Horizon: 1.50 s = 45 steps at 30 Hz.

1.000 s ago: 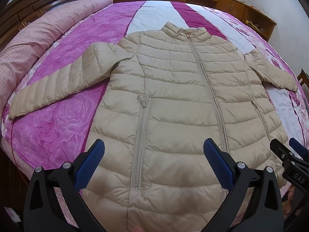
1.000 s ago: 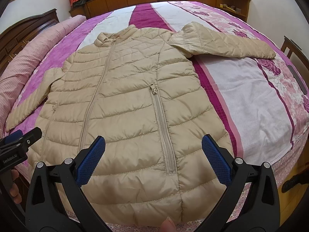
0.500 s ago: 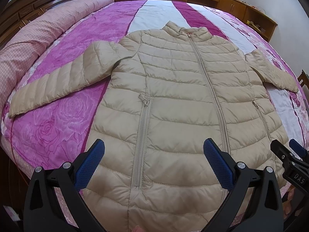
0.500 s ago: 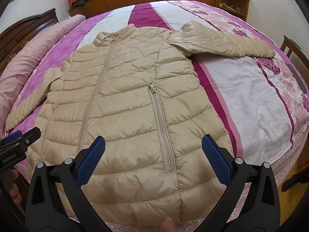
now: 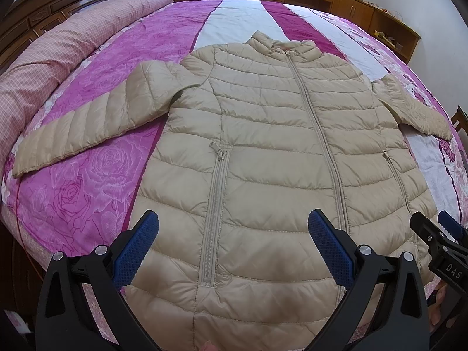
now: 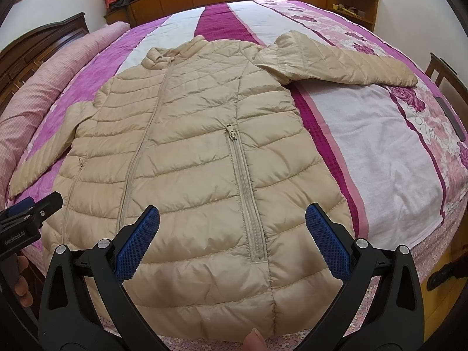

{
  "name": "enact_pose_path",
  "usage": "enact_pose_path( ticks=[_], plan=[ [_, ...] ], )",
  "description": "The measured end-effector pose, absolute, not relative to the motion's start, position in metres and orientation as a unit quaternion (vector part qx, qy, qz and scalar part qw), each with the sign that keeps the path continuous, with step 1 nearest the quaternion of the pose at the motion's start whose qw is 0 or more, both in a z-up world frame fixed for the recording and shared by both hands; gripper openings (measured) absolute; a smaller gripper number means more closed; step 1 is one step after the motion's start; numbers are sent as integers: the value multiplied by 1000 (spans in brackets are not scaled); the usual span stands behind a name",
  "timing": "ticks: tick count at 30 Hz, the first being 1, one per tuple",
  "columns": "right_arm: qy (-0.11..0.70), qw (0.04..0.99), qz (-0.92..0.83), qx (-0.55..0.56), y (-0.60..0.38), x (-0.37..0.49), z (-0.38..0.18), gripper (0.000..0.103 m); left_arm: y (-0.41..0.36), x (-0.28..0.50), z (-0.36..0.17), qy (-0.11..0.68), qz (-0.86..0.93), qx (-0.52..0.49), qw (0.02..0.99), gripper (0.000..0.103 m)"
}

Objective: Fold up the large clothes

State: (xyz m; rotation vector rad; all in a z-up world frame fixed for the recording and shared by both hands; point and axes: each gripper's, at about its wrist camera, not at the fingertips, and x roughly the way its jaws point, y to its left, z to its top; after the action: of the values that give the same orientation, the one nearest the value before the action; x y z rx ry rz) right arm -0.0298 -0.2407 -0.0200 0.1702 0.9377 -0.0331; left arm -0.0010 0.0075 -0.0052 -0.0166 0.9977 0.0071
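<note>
Lying flat on bed [image 5: 87, 193]: one beige quilted jacket [image 5: 263, 152], front up, main zip closed, collar toward far side. Two sleeves spread outward; two zipped pockets counted. Hem partly cut off behind gripper frames. Left gripper [image 5: 232, 244] and right gripper [image 6: 232, 241] both held spread wide above hem, nothing grasped. Fingertip [image 6: 254, 339] glimpsed at lower edge.

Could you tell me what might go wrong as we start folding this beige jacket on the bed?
1. The beige quilted puffer jacket looks smooth and puffy, so the open left gripper and right gripper may pinch only the top layer or slip.
2. Its hem hangs at the edge of the pink floral bedspread, so a pull toward us could drag it off.
3. The outstretched sleeve may trail or bunch if the body is folded first.
</note>
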Motion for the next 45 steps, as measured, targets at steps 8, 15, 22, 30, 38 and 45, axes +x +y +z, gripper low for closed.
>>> enact_pose_path(
  ticks=[8, 15, 22, 30, 38, 45],
  plan=[
    [451, 889, -15, 82, -241, -30, -20, 100, 8, -2, -7, 479, 3, -8, 878, 98],
    [452, 888, -15, 83, -242, -29, -20, 100, 8, -2, -7, 479, 3, -8, 878, 98],
    [454, 887, -12, 91, -244, -29, -22, 100, 10, -4, -14, 483, 4, -9, 876, 98],
    [455, 885, -9, 101, -248, -27, -25, 100, 6, -1, -14, 490, 3, -8, 871, 98],
    [449, 882, -9, 140, -277, -20, -23, 100, 0, 10, -13, 497, -5, -7, 868, 98],
    [430, 886, -39, 171, -337, 0, -17, 100, -17, 26, -7, 494, -17, 6, 869, 98]
  ],
)
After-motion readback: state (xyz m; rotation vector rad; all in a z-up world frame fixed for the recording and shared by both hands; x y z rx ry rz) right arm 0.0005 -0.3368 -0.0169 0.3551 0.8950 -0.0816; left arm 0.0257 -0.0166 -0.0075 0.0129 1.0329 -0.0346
